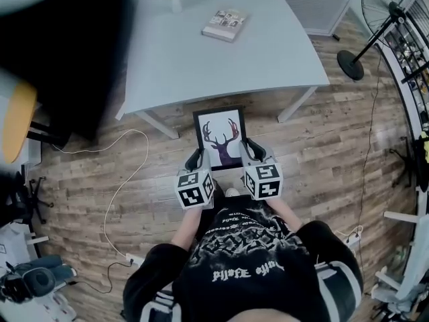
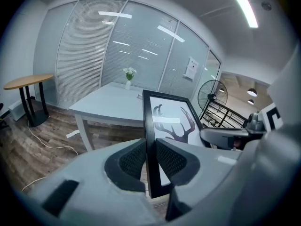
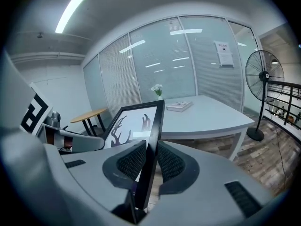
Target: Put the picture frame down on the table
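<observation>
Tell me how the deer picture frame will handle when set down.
Probably stiff: the picture frame spans flat between the left gripper and right gripper, each clamping one thin edge. Glare on its front suggests glazing, so likely fragile and slick. On edge on the table, it would probably tip.

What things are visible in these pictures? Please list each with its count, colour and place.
picture frame: one, black border, white picture with dark antlers, held over the floor before the table.
table: one, pale grey, ahead of the person.
book: one, pale cover, on the table's far part.
vase of flowers: one, white, at the table's far edge.
fan: one, black, on the floor right of the table.
round side table: one, wooden top, black legs, far left.
cable: one, white, on the wooden floor, left.
person: one, black printed top, bottom of the head view.
left claw: one, grey, closed on the frame's left edge.
right claw: one, grey, closed on the frame's right edge.
</observation>
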